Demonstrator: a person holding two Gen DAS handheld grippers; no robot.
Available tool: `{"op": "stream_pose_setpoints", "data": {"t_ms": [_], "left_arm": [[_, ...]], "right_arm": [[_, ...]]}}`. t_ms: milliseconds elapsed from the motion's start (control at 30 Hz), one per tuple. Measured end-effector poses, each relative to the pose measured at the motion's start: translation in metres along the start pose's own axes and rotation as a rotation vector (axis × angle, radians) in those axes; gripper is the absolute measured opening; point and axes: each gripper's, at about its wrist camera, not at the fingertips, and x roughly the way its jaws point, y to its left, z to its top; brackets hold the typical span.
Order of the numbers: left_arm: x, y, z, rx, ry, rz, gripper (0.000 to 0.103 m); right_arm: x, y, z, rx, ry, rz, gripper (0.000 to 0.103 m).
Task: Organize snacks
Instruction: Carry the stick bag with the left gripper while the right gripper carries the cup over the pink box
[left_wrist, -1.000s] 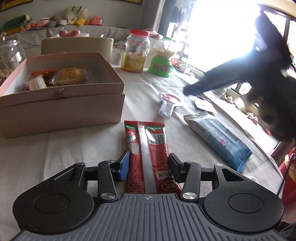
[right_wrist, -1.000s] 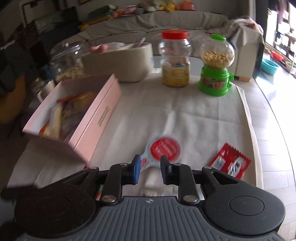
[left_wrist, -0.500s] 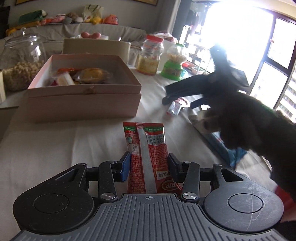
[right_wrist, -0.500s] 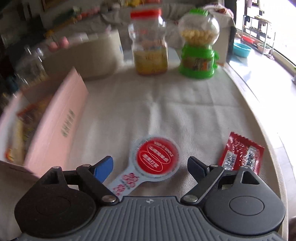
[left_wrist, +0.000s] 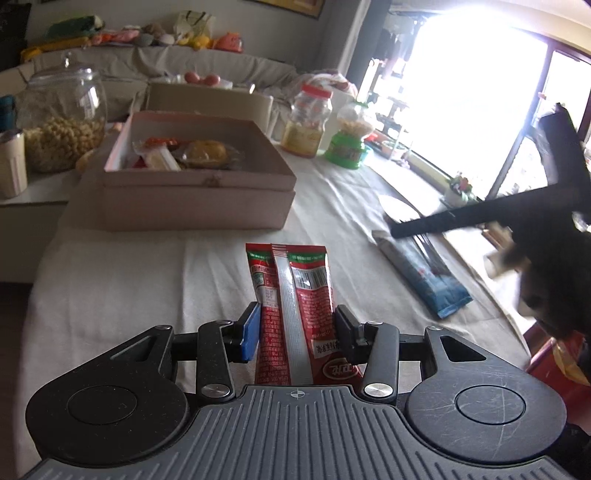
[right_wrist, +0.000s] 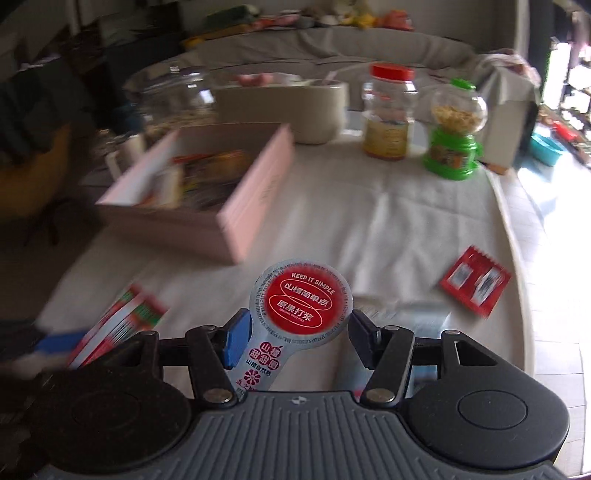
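The right gripper has just closed on the round-topped pouch and lifted it. The left gripper still clamps the red packet; both can go to the pink box at 11 o'clock.

A long red sachet, seam up, points at 12 o'clock toward the open pink box of snacks. A round red-lidded paddle-shaped pouch seems lifted off the surface; a blue packet lies at 2 o'clock.
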Motion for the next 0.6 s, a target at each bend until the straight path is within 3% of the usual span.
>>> {"op": "stream_pose_setpoints", "data": {"t_ms": [167,333,533,600], "left_arm": [[-0.024,0.004,0.022,0.014,-0.070,0.015,0.049],[-0.037,0.014,0.085,0.049,-0.226,0.107,0.049],[0.013,0.043,0.171,-0.057,-0.248,0.143,0.049],[0.039,0.061,0.187,-0.118,-0.241,0.108,0.049]], "right_arm": [[-0.033,0.032,-0.008,-0.098,-0.030,0.076,0.058],[-0.062,0.057,0.007,-0.147,-0.135,0.111,0.058],[-0.077,0.077,0.056,-0.173,-0.278,0.091,0.058],[-0.076,0.081,0.075,-0.188,-0.314,0.072,0.058]]}}
